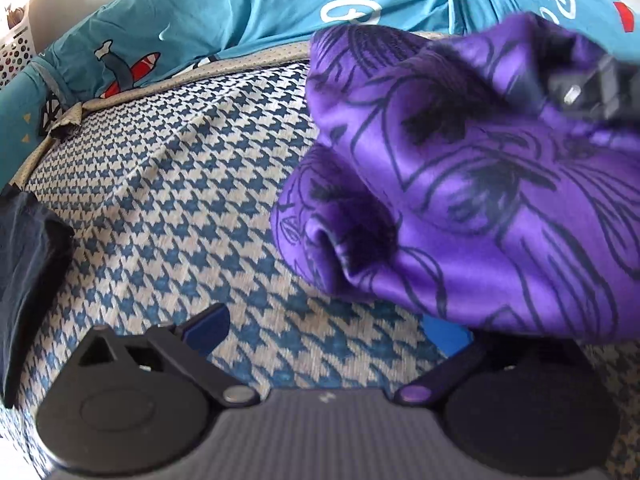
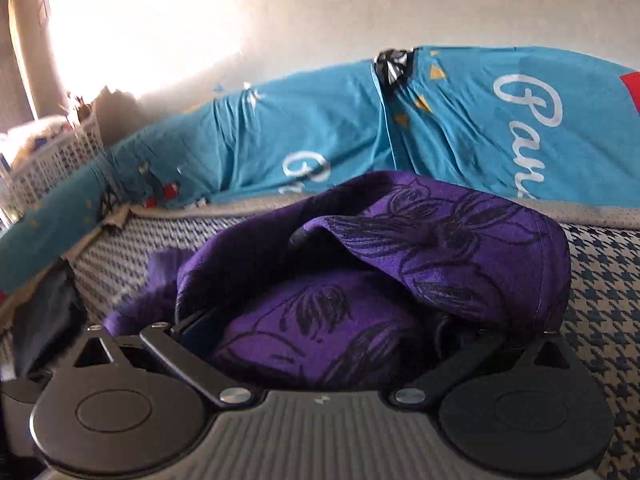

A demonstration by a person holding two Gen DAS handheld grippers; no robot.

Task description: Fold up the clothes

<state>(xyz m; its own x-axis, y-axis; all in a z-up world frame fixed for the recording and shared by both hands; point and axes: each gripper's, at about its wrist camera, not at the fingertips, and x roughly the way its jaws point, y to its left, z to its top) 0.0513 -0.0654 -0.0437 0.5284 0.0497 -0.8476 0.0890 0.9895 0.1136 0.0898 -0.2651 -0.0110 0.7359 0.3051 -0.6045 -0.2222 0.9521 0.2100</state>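
The purple garment (image 1: 472, 184), soft, light and likely slippery, lies bunched on the houndstooth bedcover (image 1: 180, 200) beside the released left gripper (image 1: 328, 332), bundled between the right gripper's (image 2: 320, 332) spread jaws; best pinched at 1 hem.

Houndstooth bed cover (image 1: 180, 184), purple floral garment (image 1: 480, 184), dark folded cloth (image 1: 28, 256)

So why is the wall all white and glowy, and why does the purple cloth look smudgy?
Right wrist view: bright light washes out the wall at upper left, so detail there is lost. Left wrist view: the purple cloth is smeared by blur, sharper in the right wrist view; the fisheye lens bends the checked cover into a curve.
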